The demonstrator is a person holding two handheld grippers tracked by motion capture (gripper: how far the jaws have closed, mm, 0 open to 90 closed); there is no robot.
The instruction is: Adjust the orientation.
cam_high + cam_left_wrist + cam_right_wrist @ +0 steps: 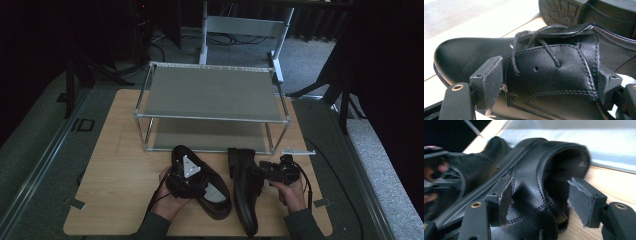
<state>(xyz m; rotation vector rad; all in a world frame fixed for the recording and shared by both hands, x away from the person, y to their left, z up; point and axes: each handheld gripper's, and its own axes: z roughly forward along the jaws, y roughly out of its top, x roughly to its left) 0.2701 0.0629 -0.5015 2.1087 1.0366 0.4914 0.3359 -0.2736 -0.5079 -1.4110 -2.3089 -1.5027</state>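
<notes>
Black shoes [210, 187] before bare two-tier rack [212, 92]

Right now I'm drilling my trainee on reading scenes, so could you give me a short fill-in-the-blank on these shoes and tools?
1. Behind the shoes on the wooden table stands a metal rack with ____ shelves.
2. Both shoes are ____ in colour.
3. The left tool straddles the laced shoe across its ____.
4. The right tool has one jaw inside the other shoe at its ____ end.

Missing words: two; black; laces; heel
</notes>
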